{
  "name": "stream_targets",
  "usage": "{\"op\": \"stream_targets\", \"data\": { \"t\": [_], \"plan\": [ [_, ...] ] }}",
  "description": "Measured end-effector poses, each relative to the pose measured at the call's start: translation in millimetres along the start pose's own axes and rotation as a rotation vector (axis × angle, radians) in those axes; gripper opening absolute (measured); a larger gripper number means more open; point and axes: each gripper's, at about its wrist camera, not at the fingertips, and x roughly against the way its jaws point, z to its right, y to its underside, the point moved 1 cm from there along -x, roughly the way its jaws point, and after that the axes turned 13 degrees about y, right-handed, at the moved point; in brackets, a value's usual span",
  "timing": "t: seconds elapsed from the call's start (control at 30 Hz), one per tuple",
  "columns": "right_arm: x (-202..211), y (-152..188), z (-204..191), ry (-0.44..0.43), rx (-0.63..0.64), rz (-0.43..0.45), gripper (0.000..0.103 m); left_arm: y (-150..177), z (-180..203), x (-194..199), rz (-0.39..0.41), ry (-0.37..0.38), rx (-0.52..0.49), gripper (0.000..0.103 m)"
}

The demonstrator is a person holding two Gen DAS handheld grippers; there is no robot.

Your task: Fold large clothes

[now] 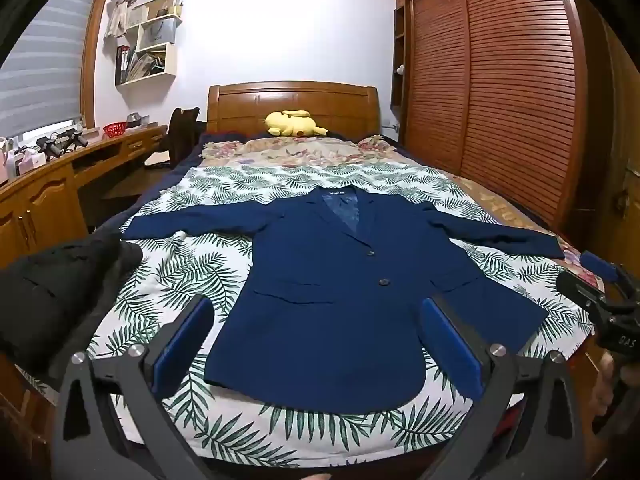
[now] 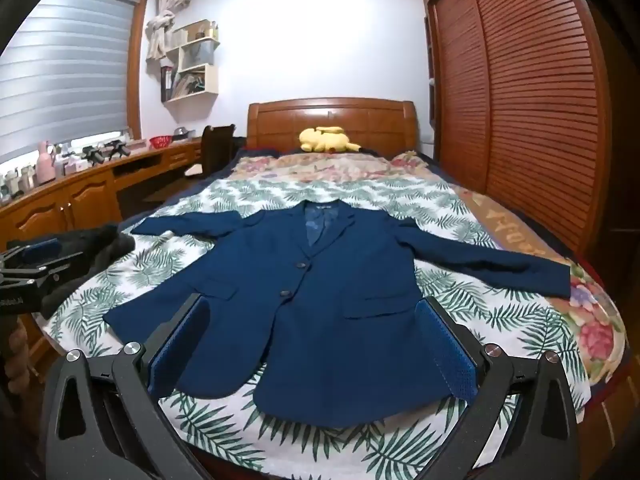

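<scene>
Left wrist view: the left gripper (image 1: pixel 316 344) hangs above the foot of the bed (image 1: pixel 280 436), its blue-padded jaws spread wide with nothing between them. Straight ahead of it, just beyond the fingertips, a navy blazer (image 1: pixel 332 280) lies face up and flat on the palm-leaf bedspread (image 1: pixel 192 268), buttoned, collar at the far end, hem nearest the tool, both sleeves stretched out to either side. To the tool's left sits a heap of black clothing (image 1: pixel 60 292); at its right edge the other tool shows. Right wrist view: the right gripper (image 2: pixel 308 336) is likewise fully spread and empty, hovering short of the hem, with the blazer's right sleeve (image 2: pixel 500 264) reaching away ahead and to its right. A yellow plush toy (image 2: pixel 326 138) rests far ahead by the headboard. Judgement: folding has not begun; the garment is laid out and both tools are poised for the first grasp. Next move likely calls for each tool to drop forward to a sleeve or shoulder on its own side, pinch only the blazer cloth, not the bedspread beneath, and carry it inward across the chest.
</scene>
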Motion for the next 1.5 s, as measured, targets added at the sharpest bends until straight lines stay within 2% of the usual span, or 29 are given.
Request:
{"op": "stream_targets", "data": {
  "t": [0.2,0.33,1.5],
  "plan": [
    [1,0,1,-0.004,0.001,-0.005,0.103,-3,9,3,0.014,-0.011,-0.004,0.103],
    [0,-1,0,0.005,0.004,-0.004,0.103,0,1,9,0.023,-0.008,0.003,0.103],
    [5,-1,1,-0.001,-0.007,0.0,0.103,-3,11,15,0.032,-0.009,-0.007,0.103]
  ]
}}
